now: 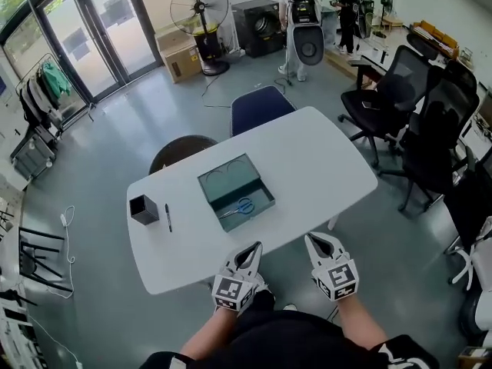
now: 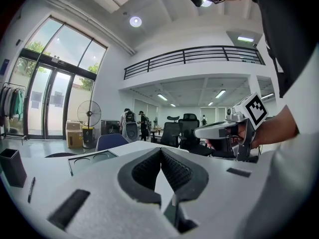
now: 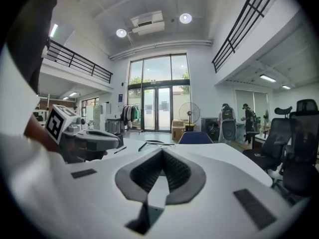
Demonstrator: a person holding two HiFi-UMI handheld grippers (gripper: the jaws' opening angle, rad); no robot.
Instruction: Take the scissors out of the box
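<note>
An open green box (image 1: 231, 184) lies in the middle of the white table (image 1: 323, 160). Scissors with blue handles (image 1: 241, 207) rest inside it, near its front wall. Both grippers hover at the table's near edge, short of the box. The left gripper (image 1: 255, 246) is shut and empty, just in front of the box. The right gripper (image 1: 317, 239) is also shut and empty, further right. In the left gripper view the left gripper (image 2: 160, 149) has its tips together, with the box (image 2: 92, 159) ahead to the left. In the right gripper view the right gripper (image 3: 162, 151) is closed, and the left gripper (image 3: 94, 136) shows beside it.
A black pen holder (image 1: 144, 208) and a pen (image 1: 167, 217) sit on the table's left part. A blue chair (image 1: 261, 106) and a dark stool (image 1: 181, 151) stand behind the table, black office chairs (image 1: 392, 91) to the right. People (image 1: 301, 21) stand far back.
</note>
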